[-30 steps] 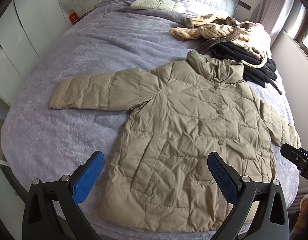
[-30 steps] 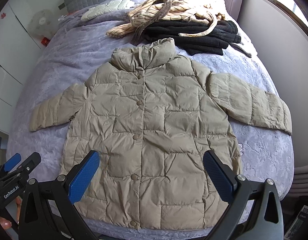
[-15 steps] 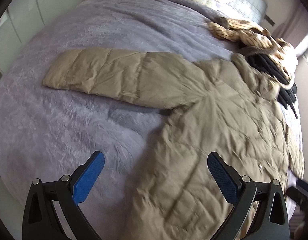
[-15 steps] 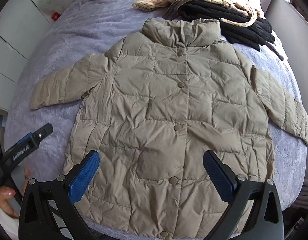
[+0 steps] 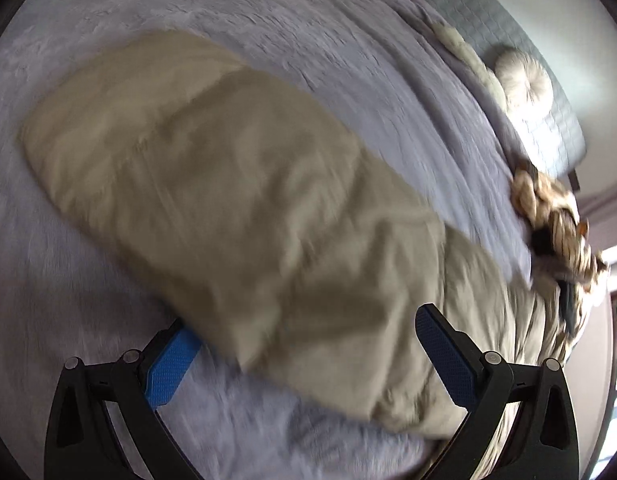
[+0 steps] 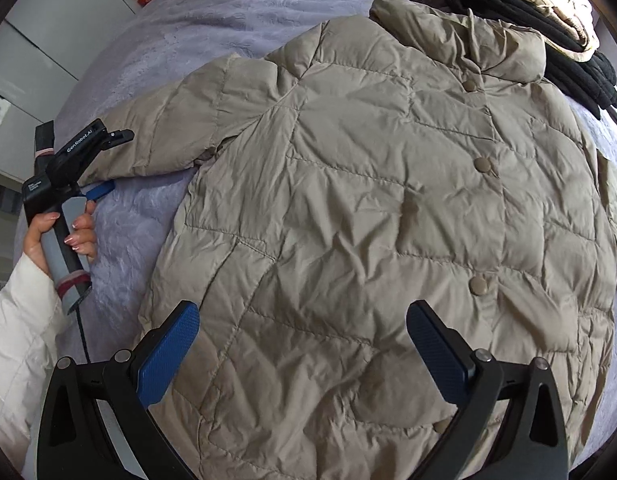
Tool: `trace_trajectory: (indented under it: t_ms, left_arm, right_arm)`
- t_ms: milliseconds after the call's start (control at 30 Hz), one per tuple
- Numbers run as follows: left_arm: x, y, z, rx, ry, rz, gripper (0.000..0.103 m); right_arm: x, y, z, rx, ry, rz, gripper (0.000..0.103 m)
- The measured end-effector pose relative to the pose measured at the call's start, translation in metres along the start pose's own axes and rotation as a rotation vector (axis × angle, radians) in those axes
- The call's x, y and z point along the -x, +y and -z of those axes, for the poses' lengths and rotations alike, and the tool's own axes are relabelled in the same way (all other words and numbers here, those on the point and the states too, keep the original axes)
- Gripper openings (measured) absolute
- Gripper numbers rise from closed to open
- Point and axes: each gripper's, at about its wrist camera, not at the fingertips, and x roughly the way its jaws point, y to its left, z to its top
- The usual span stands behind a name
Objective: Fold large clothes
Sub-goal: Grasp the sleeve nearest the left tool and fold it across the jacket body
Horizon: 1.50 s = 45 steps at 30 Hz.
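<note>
Jacket (image 6: 388, 208), a beige quilted puffer with snap buttons down the front, lies flat and face up across the near part of the bed (image 6: 212, 12), collar toward the headboard end and hem at the near edge. Its left-hand sleeve (image 5: 212, 184) stretches out over the lavender bedspread toward the bed's left edge.

The left gripper (image 5: 308, 352) is down at that sleeve, fingers wide apart: the sleeve lies between them, the lower blue pad (image 5: 170, 364) partly tucked under the fabric, the other pad above it, not clamped. This view is motion-blurred. In the right wrist view the same gripper (image 6: 104, 160) shows at the sleeve's cuff end, held by a hand (image 6: 60, 236) in a white quilted sleeve.

The right gripper (image 6: 304, 356) hangs over the jacket's lower front, fingers apart, holding nothing.

Beyond the collar lies a pile of striped cream and black clothes (image 6: 528, 12). A round cream cushion (image 5: 524, 84) sits against the grey quilted headboard (image 5: 556, 120).
</note>
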Motion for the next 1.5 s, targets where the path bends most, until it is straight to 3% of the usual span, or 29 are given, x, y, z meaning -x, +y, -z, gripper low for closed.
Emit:
trace_trajectory:
  t_ms: [100,167,233,267,300,433,567,633,667,700,833,933,1100,1200,1333,1500]
  left_arm:
    - [-0.006,0.006,-0.021,0.055,-0.056,-0.017,0.103]
    - [-0.007,0.005,-0.031,0.067,-0.091,-0.041,0.093]
    - [-0.013,0.001,-0.04,0.045,-0.084,-0.041,0.028]
    - [-0.013,0.003,-0.044,0.043,-0.071,-0.001,0.014]
    - [-0.012,0.002,-0.046,0.048,-0.067,0.036,0.007]
    - [0.02,-0.015,-0.051,-0.02,-0.142,0.081,0.007]
    - [0.055,-0.035,-0.053,-0.073,-0.206,0.147,0.007]
    - [0.076,-0.042,-0.051,-0.119,-0.232,0.169,0.007]
    - [0.082,-0.053,-0.05,-0.149,-0.242,0.176,0.007]
    - [0.088,-0.059,-0.048,-0.173,-0.251,0.183,0.007]
    - [0.111,-0.089,-0.035,-0.267,-0.27,0.225,0.007]
    - [0.116,-0.125,-0.019,-0.348,-0.24,0.259,0.007]
    - [0.112,-0.205,0.029,-0.534,-0.225,0.283,0.007]
    - [0.101,-0.258,0.066,-0.664,-0.204,0.291,0.007]
    - [0.066,-0.324,0.126,-0.82,-0.126,0.307,0.008]
    - [-0.008,-0.371,0.213,-1.035,-0.029,0.174,0.008]
  right_arm:
    - [-0.007,0.004,-0.015,0.002,-0.041,-0.042,0.103]
    - [-0.01,0.006,-0.027,0.0,-0.068,-0.075,0.103]
    - [-0.015,0.011,-0.039,0.01,-0.088,-0.101,0.103]
    - [-0.017,0.013,-0.046,0.014,-0.098,-0.113,0.103]
    - [-0.02,0.014,-0.054,0.008,-0.111,-0.132,0.103]
    - [-0.032,0.015,-0.087,-0.049,-0.119,-0.187,0.103]
    - [-0.045,0.019,-0.116,-0.102,-0.189,-0.254,0.099]
    - [-0.061,0.026,-0.129,-0.118,-0.182,-0.273,0.071]
    - [-0.072,0.03,-0.135,-0.128,-0.154,-0.295,0.03]
    - [-0.084,0.034,-0.139,-0.14,-0.127,-0.311,0.015]
    - [-0.126,0.048,-0.145,-0.149,-0.064,-0.383,0.013]
    - [-0.156,0.052,-0.144,-0.158,-0.004,-0.413,0.012]
    - [-0.156,0.041,-0.148,-0.167,0.032,-0.475,0.009]
    - [-0.127,0.012,-0.137,-0.169,-0.01,-0.49,0.009]
    - [-0.09,-0.058,-0.105,-0.269,-0.049,-0.425,0.009]
    - [-0.058,-0.144,-0.066,-0.409,-0.111,-0.276,0.01]
